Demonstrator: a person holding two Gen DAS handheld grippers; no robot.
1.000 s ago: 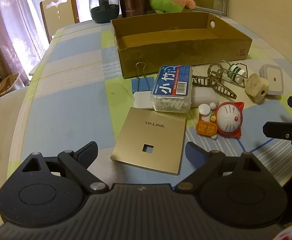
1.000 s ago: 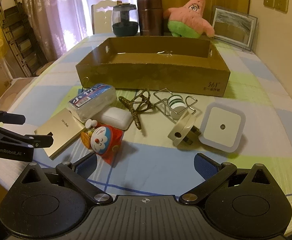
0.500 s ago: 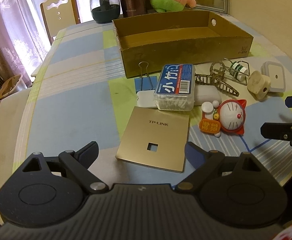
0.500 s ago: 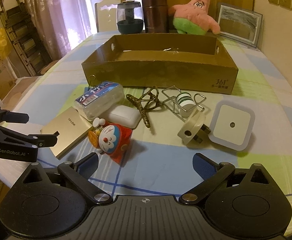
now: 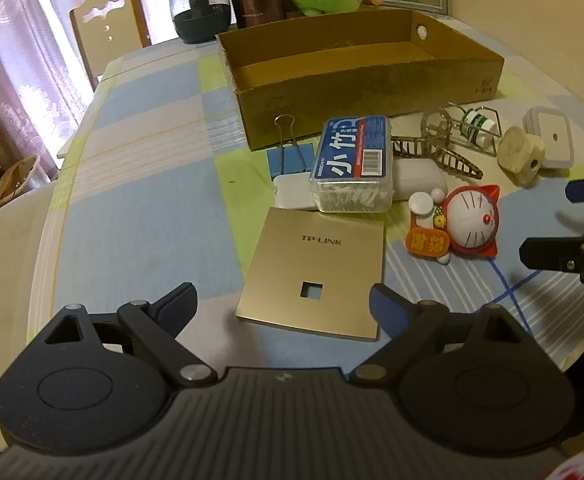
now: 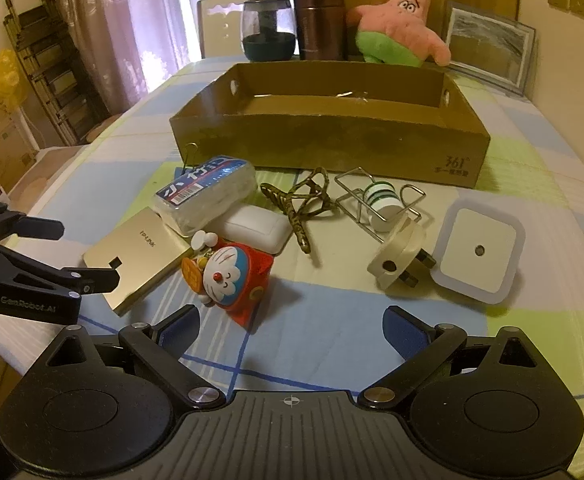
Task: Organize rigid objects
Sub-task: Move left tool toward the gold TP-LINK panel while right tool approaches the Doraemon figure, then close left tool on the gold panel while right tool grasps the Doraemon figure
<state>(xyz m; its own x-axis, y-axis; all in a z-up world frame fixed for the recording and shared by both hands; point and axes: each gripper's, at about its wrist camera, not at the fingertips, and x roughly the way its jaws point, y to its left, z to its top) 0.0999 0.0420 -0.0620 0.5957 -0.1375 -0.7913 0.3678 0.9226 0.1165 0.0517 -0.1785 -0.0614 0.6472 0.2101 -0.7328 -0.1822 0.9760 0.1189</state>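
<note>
While cardboard box point(image 6: 328, 136) sits empty behind clutter, gold plate point(image 5: 316, 276) lies flat between spread fingers of left gripper point(image 5: 283, 304), nearer than right gripper point(image 6: 292, 324), also spread, empty.

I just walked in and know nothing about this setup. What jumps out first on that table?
A big empty cardboard box sits mid-table, with small things scattered in front of it. Brightest is a red and white cat figurine lying nearest the camera, beside a gold plate and a white night light off to the right. Behind the box stands a pink starfish plush.
</note>
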